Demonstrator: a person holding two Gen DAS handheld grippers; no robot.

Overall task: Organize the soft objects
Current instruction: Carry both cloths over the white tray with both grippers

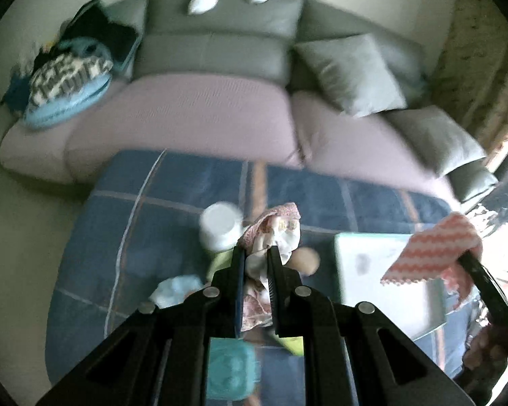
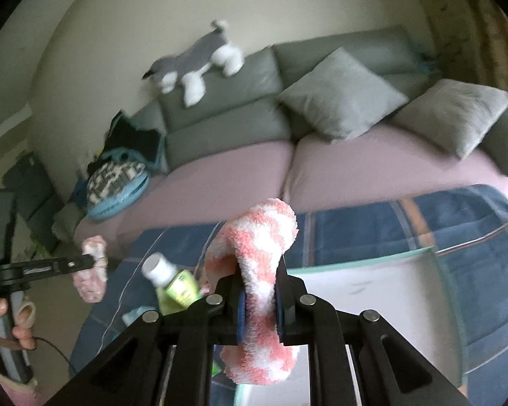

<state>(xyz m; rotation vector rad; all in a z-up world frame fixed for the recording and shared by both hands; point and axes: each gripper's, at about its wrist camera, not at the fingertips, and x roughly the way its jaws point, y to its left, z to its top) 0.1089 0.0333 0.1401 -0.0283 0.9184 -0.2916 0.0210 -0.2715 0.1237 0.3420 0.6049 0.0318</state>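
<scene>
Between the closed fingers of the left gripper (image 1: 255, 253), a crumpled pink-patterned cloth (image 1: 274, 233) is pinched and held above the blue plaid blanket (image 1: 145, 230). Clamped in the same way, a fluffy pink-and-white cloth (image 2: 264, 270) is gripped by the right gripper (image 2: 259, 291), its upper end curling over the fingertips and its lower end hanging below them. Beneath the left gripper, a white-capped green bottle (image 1: 220, 226) is seen lying on the blanket, with a teal plastic container (image 1: 232, 368) nearer the camera and a pale blue item (image 1: 177, 289) to its left, too blurred to be identified. A white bin with a mint-green rim (image 2: 389, 291) is set on the blanket beside the right gripper. Beyond the blanket, a sofa with pink seat covers (image 2: 237, 179) and grey back cushions is seen; two grey pillows (image 2: 342, 98) are leaned against its right part, a grey-and-white plush dog (image 2: 199, 64) is perched on its backrest, and a blue-edged patterned cushion (image 2: 118, 182) is heaped with dark items at its left end. A person's hand (image 2: 17, 321) is visible on the left gripper's handle.
</scene>
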